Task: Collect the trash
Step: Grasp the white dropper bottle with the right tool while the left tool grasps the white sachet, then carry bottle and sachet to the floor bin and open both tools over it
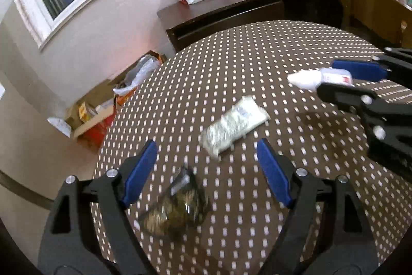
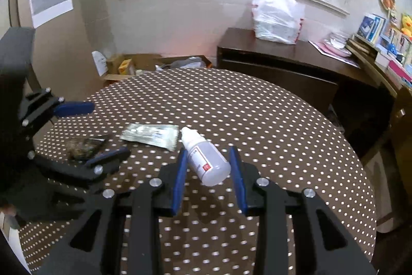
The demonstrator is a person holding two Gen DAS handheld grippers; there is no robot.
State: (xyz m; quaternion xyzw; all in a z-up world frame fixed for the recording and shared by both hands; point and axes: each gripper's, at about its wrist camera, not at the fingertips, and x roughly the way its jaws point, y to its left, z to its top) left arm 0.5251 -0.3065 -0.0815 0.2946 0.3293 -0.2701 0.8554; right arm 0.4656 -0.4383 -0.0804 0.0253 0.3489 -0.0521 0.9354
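White plastic bottle (image 2: 207, 159), cap aimed up-left away from the camera, is pinched across its body by the right hand-held gripper (image 2: 209, 178).

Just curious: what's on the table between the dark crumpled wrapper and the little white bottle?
A silvery packet lies flat between the dark wrapper and the bottle, clearest in the right wrist view.

On the table (image 2: 257, 120), the packet (image 2: 150, 134) lies right of the pouch (image 2: 83, 147).
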